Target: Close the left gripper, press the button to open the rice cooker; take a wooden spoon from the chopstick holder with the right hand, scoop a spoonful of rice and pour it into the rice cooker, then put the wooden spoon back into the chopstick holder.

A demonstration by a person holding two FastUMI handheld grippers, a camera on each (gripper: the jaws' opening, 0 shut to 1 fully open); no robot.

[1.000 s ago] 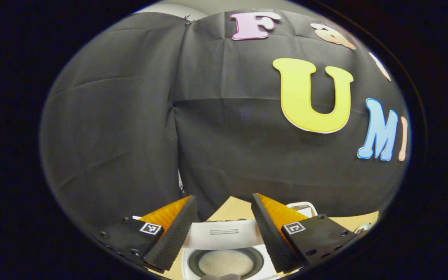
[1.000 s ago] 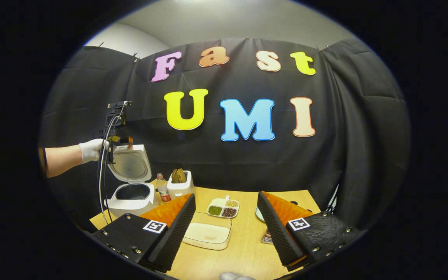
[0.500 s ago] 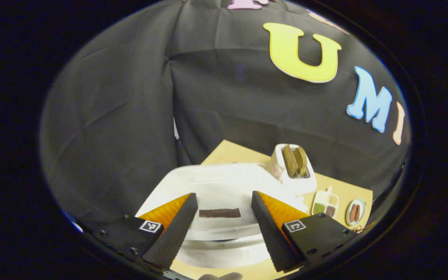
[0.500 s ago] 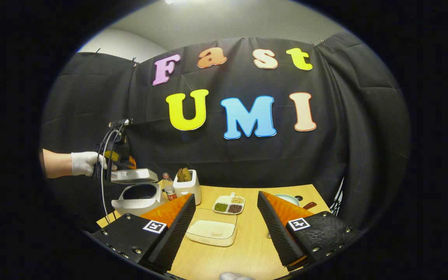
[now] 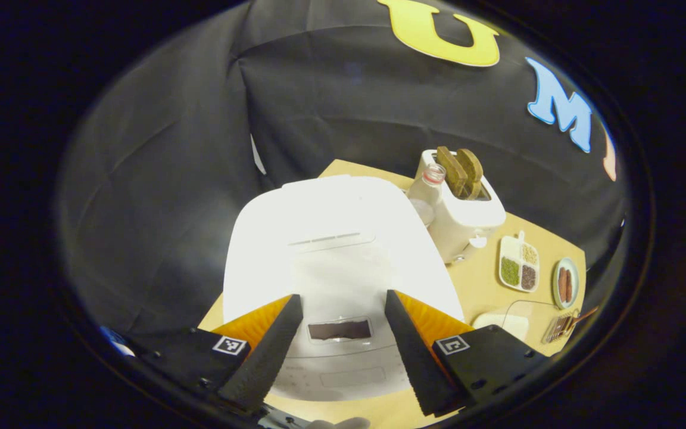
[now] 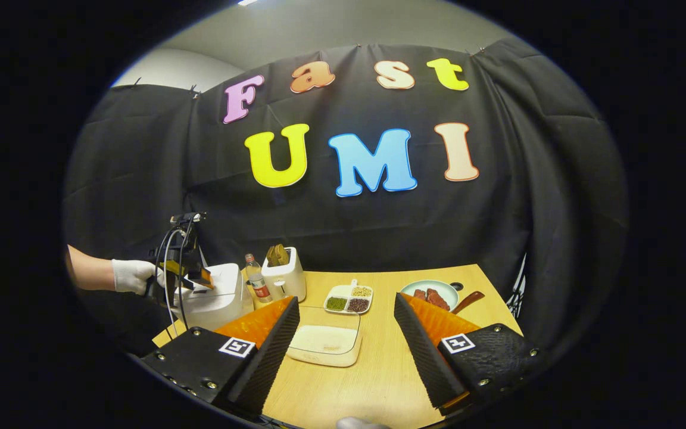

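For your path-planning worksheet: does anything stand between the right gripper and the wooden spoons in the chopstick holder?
Nothing blocks the way. The right gripper is open above the rice dish; the chopstick holder stands beyond, with the bottle beside it.

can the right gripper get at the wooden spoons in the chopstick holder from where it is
Probably yes: the right gripper is open, and the wooden spoons stick up out of the chopstick holder, unobstructed from above beyond the rice tray.

Black cloth is hanging in creased folds as the booth's wall, wrapping around behind and beside a light wooden table. Above the cloth, a pale grey wall is showing, and a ceiling light is glowing at the top edge.
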